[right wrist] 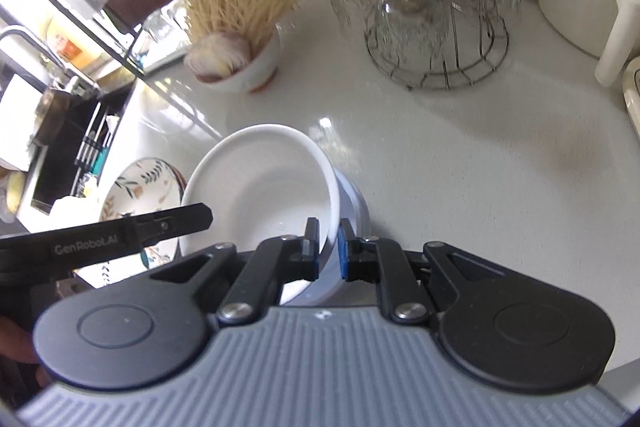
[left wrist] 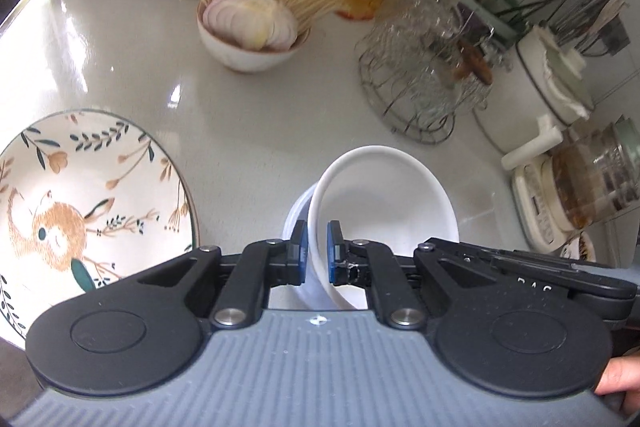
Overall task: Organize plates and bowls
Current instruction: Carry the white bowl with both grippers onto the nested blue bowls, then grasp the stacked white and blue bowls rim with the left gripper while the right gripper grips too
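a: the pale glossy stone countertop (left wrist: 256, 131) took up most of both views. on it sat the round ceramic plate painted with a rabbit and leaves (left wrist: 80, 211), off to the left of the bowls

b: and the bowls themselves?

a: a plain white ceramic bowl (left wrist: 384, 195) was tilted inside a pale blue-white bowl (left wrist: 296, 215) beneath it, near the counter's front. further back stood a white bowl of sliced onion and dry noodles (left wrist: 252, 31) and a round wire rack of upturned glasses (left wrist: 420, 75)

b: what were the claws doing?

a: the left gripper (left wrist: 317, 251) was nearly closed, its blue pads pinching the white bowl's rim on one side. the right gripper (right wrist: 329, 251) was closed just as narrowly on the opposite rim, and it seemed to catch the blue-white bowl's wall too, though i couldn't tell for sure

b: risks?

a: i judged the tilt the worry. thin rim grips on glazed ceramic could slip, so the white bowl might drop into the lower one and chip. if the two hands pulled unevenly, it could twist free. a swing leftward could also knock the plate
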Action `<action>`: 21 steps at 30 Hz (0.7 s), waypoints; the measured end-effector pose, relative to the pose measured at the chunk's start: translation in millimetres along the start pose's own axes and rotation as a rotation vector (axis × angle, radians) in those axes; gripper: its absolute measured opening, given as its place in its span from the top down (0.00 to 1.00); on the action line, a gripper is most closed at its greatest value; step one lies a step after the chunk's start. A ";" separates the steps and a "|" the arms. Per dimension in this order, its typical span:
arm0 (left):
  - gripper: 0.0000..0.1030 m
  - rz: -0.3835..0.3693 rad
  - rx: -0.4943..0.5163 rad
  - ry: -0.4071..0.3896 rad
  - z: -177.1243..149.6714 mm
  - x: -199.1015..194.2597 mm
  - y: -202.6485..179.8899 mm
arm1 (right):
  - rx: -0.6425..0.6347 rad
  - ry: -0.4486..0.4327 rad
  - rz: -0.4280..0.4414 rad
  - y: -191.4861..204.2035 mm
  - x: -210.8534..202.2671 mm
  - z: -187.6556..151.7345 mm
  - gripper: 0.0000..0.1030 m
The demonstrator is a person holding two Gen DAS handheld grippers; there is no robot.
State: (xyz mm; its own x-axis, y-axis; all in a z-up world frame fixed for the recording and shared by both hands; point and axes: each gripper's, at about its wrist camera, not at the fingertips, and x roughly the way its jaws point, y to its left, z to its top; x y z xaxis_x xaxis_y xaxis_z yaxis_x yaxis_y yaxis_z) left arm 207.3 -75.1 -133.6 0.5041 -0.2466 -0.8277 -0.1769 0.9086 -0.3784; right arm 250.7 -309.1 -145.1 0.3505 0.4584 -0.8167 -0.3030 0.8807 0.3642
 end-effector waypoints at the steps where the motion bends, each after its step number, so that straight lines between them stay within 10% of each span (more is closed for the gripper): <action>1: 0.91 0.003 -0.005 0.011 -0.6 2.5 0.7 | 0.005 0.011 0.000 -0.9 2.4 -0.4 0.87; 21: 0.79 0.056 -0.042 0.057 0.7 25.0 7.5 | 0.055 0.025 0.005 -15.8 10.8 9.4 0.87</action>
State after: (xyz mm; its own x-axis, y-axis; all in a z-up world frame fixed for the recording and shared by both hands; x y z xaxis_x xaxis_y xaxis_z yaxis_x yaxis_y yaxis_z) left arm 219.2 -74.3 -156.9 0.4439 -0.2158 -0.8697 -0.2393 0.9068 -0.3471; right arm 267.5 -316.9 -155.5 0.3263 0.4599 -0.8258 -0.2551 0.8841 0.3916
